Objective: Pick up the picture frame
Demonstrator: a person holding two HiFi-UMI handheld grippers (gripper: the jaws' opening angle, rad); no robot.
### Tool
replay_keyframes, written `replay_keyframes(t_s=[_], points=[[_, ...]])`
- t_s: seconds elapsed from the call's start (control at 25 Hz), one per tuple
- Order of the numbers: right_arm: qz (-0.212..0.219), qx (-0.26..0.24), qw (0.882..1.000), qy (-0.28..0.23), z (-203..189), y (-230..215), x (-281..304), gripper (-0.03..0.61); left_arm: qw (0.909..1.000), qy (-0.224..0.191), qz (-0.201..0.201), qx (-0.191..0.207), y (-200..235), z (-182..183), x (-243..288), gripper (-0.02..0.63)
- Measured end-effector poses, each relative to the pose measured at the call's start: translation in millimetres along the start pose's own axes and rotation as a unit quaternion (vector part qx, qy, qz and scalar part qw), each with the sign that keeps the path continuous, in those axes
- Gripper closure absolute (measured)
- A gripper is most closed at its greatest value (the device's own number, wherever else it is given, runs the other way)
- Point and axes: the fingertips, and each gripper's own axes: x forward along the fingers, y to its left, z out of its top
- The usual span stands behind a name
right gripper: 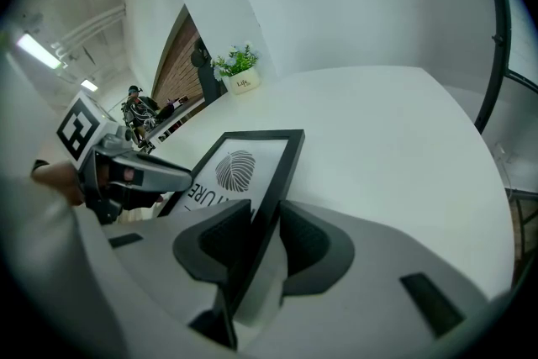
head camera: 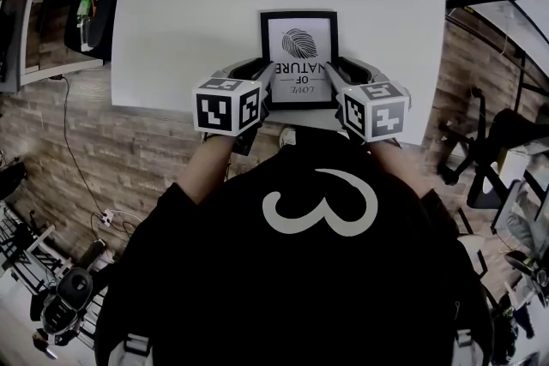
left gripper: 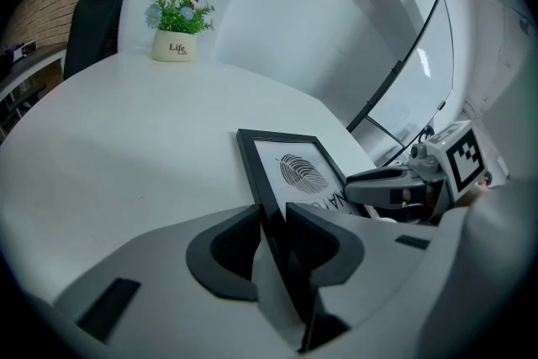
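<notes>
Partly, clamping jaws hide the picture frame's lower sides.

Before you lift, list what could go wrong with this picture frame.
1. The left gripper and right gripper each pinch only a thin side rail of the picture frame near its close end; the far end may sag or slip.
2. The frame lies by the near edge of the table; a slip could drop it to the floor.
</notes>
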Motion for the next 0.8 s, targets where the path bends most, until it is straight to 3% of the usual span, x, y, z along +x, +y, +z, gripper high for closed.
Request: replay_keyframes(t_s=[0.8], points=[[0.005, 0.040, 0.999, -0.006, 0.9, -2.5, -1.2, 0.472, 0.9995, 0.012, 0.022, -0.017, 0.4, -0.4, 0.3, 0.512]])
